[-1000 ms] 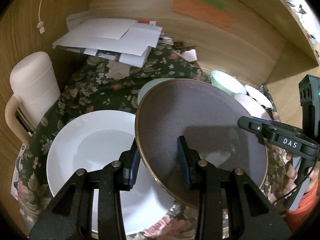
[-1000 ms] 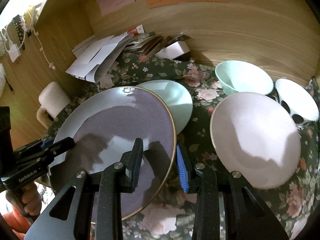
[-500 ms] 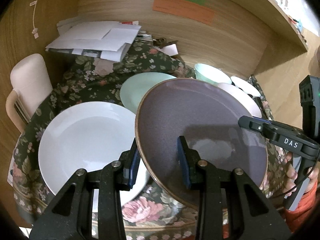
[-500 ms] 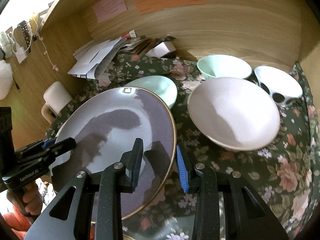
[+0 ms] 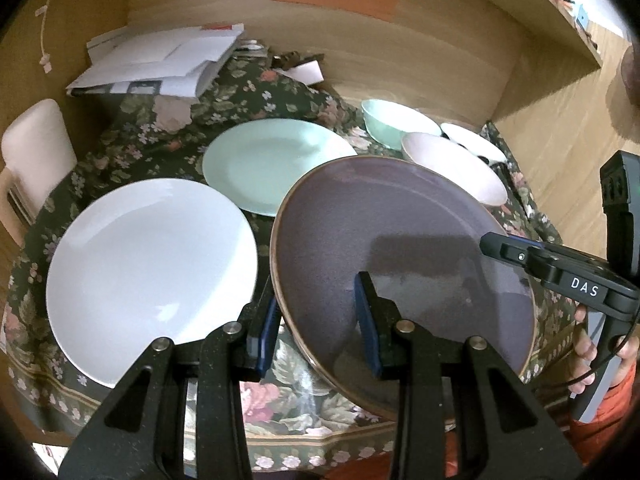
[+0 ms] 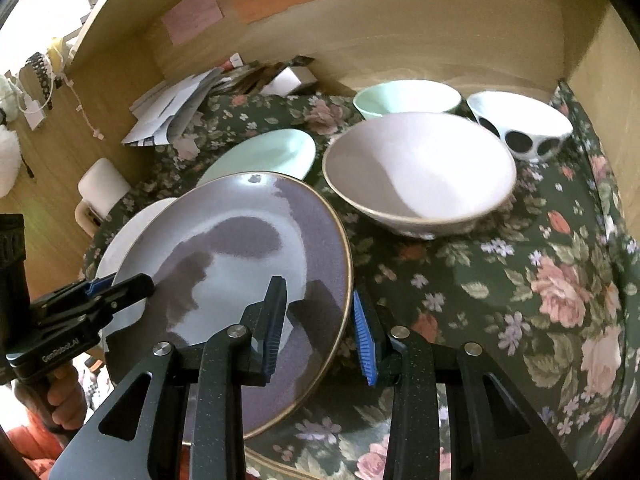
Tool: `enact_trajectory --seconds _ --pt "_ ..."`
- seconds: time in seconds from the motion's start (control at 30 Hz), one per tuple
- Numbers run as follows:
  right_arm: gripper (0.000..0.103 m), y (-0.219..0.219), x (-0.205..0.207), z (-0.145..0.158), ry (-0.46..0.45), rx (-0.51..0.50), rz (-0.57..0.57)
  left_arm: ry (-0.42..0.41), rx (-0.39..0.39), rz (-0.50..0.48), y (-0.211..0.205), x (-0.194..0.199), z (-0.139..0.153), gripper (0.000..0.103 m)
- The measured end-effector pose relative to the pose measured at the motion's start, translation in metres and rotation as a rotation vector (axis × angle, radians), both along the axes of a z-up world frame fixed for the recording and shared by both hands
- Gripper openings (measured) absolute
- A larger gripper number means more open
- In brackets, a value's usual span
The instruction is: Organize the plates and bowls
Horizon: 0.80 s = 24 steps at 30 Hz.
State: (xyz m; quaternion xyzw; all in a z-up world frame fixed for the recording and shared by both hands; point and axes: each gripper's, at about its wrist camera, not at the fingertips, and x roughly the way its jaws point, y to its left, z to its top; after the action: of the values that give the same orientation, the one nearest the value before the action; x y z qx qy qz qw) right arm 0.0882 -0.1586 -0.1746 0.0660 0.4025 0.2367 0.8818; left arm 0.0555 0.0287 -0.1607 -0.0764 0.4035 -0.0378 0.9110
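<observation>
A purple plate with a gold rim (image 5: 400, 256) hangs above the table's front edge, held by both grippers. My left gripper (image 5: 316, 320) is shut on its left rim. My right gripper (image 6: 320, 320) is shut on its right rim; it also shows in the left wrist view (image 5: 508, 252). The plate fills the right wrist view's left half (image 6: 240, 264). A white plate (image 5: 148, 276) lies at the left. A mint plate (image 5: 272, 168) lies behind it. A pink bowl (image 6: 420, 168), a mint bowl (image 6: 404, 100) and a white bowl with black dots (image 6: 520, 124) stand at the right.
A floral cloth (image 6: 520, 280) covers the table. Wooden walls (image 5: 400, 60) close the back and right side. A pile of papers (image 5: 160, 60) lies at the back left. A white chair back (image 5: 36, 148) stands at the left.
Both grippers have pulled back and risen with the purple plate. It has moved off the white plate, toward the table's front edge, and the mint plate now shows in full.
</observation>
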Motion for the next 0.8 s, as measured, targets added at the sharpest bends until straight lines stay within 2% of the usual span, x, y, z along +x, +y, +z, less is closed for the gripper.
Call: enact_trajectory --seconds 0.8 --pt "0.031 -0.020 0.017 -0.035 0.080 -0.013 -0.052 0.106 -0.021 -0.016 -0.017 0.030 -0.043 0.036"
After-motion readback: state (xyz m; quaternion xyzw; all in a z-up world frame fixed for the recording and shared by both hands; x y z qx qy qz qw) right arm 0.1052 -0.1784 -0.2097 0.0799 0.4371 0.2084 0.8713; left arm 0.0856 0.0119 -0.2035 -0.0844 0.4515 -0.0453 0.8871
